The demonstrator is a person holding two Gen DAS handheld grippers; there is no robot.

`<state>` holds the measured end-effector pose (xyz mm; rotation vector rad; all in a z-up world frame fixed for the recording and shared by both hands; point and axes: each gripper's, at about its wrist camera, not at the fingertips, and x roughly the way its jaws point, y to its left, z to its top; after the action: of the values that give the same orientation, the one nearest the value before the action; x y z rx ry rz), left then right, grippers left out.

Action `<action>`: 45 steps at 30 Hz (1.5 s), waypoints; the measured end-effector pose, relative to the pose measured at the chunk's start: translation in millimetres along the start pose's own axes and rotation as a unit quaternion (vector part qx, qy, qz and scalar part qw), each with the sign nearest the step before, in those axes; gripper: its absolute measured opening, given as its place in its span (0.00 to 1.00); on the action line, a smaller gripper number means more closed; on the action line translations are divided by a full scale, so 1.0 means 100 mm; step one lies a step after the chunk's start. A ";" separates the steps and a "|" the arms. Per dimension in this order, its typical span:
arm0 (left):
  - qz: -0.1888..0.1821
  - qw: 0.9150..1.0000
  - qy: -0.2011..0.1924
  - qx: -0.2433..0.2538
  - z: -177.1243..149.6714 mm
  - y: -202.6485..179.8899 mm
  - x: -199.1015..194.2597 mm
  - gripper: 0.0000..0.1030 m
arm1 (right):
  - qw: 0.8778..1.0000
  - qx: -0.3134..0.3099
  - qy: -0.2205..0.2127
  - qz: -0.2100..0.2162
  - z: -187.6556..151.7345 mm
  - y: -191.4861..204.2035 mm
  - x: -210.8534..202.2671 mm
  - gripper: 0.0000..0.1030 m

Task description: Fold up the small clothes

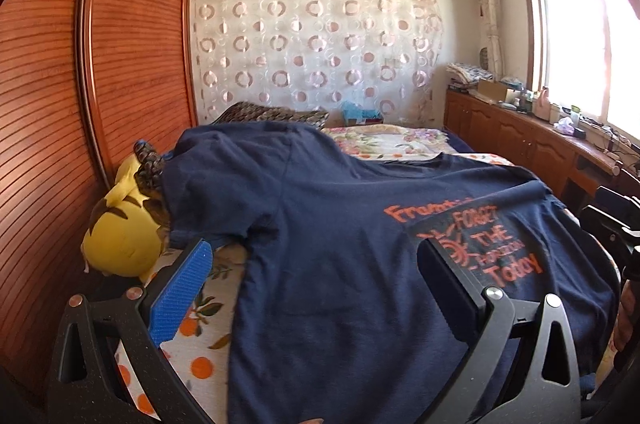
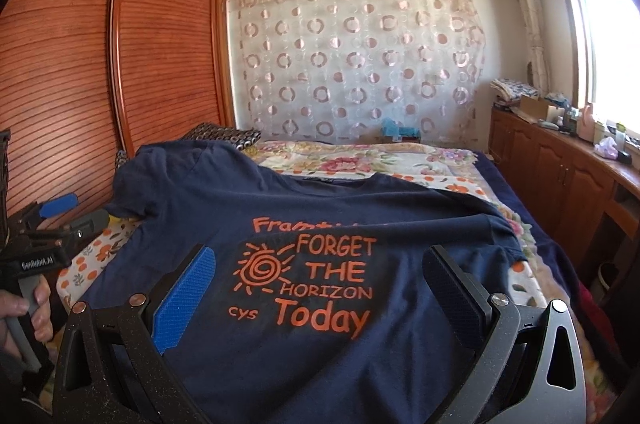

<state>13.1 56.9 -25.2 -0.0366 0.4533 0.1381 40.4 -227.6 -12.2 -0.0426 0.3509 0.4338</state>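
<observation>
Navy knit: shirt point(image 2: 320, 352) is lying print-up on the bed point(image 2: 460, 183); right side is already lying folded in over the print; left sleeve point(image 1: 208, 191) is draping onto a yellow plush point(image 1: 120, 240)
Handling: likely light, limp, not slippery; will probably sag and drag unless lifted at two points
Grip spots: left sleeve edge or hem corners look best; pinching one layer only
Left gripper point(image 1: 316, 272): jaws are standing wide, holding nothing; hovering over the shirt's left half
Right gripper point(image 2: 320, 284): jaws are standing wide, empty; hovering over the print
Risk: sleeve is possibly snagging on the plush
</observation>
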 end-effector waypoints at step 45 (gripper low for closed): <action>-0.081 0.993 0.082 -0.038 0.62 1.14 0.97 0.06 | 0.989 -0.021 0.075 0.126 0.50 -0.44 1.12 0.99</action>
<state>109.8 186.1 -12.6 -0.1591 0.6071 -0.0077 169.9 -216.7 -5.3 -0.0719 0.4983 0.6899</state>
